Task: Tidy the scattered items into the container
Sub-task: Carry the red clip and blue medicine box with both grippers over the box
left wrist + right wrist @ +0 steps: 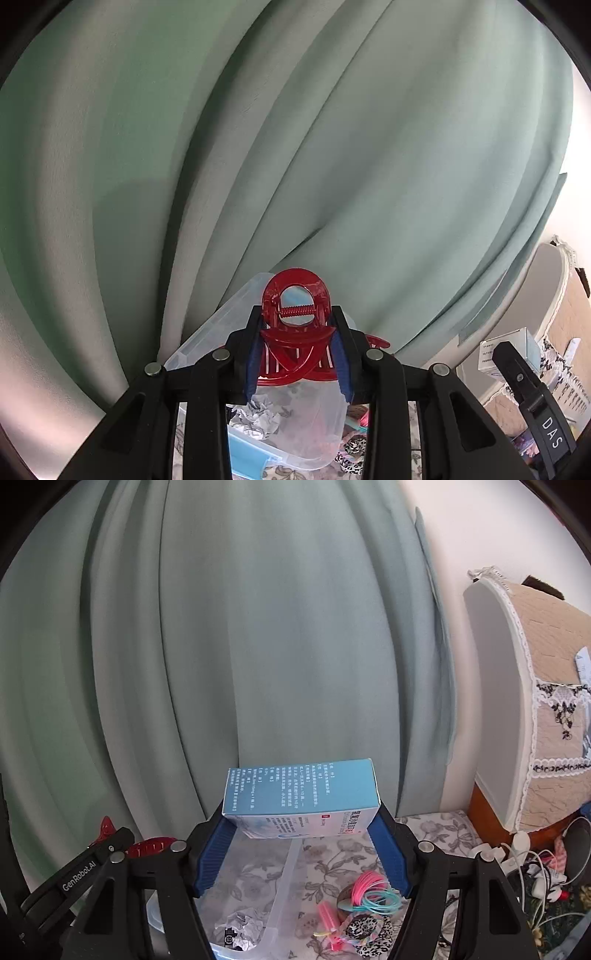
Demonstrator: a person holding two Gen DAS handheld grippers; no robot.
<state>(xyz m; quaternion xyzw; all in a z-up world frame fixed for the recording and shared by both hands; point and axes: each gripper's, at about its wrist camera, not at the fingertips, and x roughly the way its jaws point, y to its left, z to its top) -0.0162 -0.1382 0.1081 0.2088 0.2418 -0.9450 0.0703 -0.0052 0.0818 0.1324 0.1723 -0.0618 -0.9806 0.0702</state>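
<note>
My left gripper (299, 350) is shut on a red hair claw clip (295, 325) and holds it above the clear plastic container (221, 317). A crumpled paper ball (258, 417) lies inside the container. My right gripper (301, 830) is shut on a blue medicine box (299, 797), held over the container's right wall (284, 893). The red clip (147, 845) and left gripper show at the lower left of the right wrist view. The box (513, 350) and right gripper show at the right of the left wrist view.
Pink and teal hair ties (373, 890), a leopard scrunchie (365, 930) and a pink clip (328, 919) lie on the floral tablecloth (340, 853) right of the container. A green curtain (258, 646) hangs behind. A cloth-covered appliance (535, 720) and cables (532, 871) stand at the right.
</note>
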